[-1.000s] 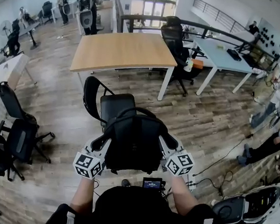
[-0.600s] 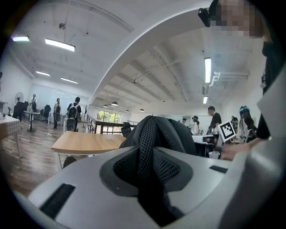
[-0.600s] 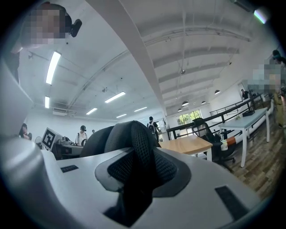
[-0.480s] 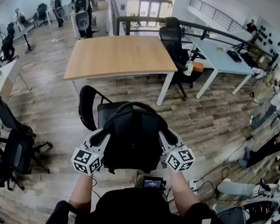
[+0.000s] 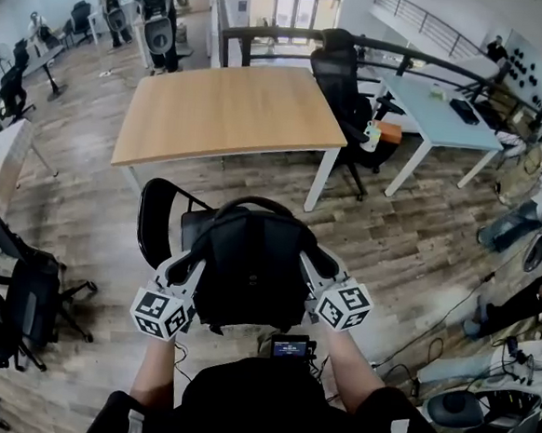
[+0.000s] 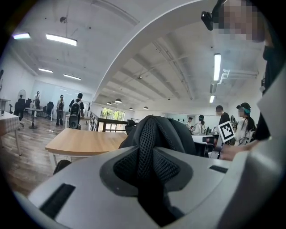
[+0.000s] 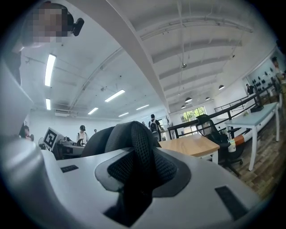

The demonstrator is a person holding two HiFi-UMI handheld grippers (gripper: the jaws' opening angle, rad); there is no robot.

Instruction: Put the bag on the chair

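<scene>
Two jaw pairs are clamped, my left gripper on one padded black mesh strap and my right gripper on the other, holding the soft, sagging black fabric backpack over the black chair, with the straps judged the firmest hold.

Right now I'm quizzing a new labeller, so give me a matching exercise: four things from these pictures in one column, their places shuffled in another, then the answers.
1 bag
2 black chair
3 wooden table
4 pale blue table

A far right of the head view
B gripped by the left hand-held gripper and the right hand-held gripper
C just beyond the bag, partly hidden by it
D mid-room, past the chair

Pairs: 1-B, 2-C, 3-D, 4-A
</scene>
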